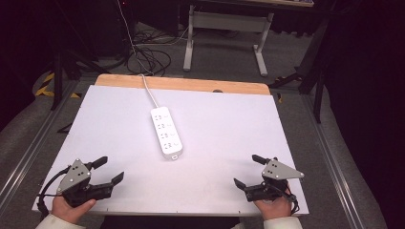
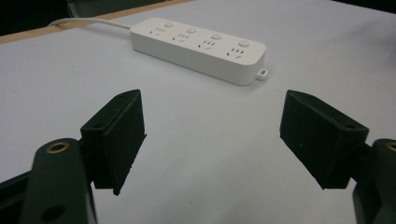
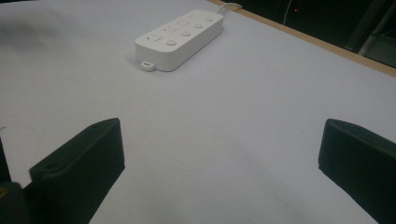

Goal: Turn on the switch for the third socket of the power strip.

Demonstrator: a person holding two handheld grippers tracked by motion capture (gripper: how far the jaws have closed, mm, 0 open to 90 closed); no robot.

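both hands rest low at the desk's [image 1: 119,114] near edge — left gripper [image 1: 107,171] and right gripper [image 1: 247,171] fingers wide, empty, angled toward the white four-socket plastic power strip [image 1: 166,132].

A lab: white-topped table [image 1: 229,119], dark curtains, floor cables [image 1: 148,57], workbench legs [image 1: 260,47].

White rectangular plastic power strip [image 1: 166,133] lying at mid white tabletop [image 1: 229,129], white cord [image 1: 149,90] trailing over the far wooden edge. Left black claw [image 1: 111,171] near the front left corner, jaws spread, nothing between. Right black claw [image 1: 246,171] near the front right, likewise spread. Both well apart from the strip.
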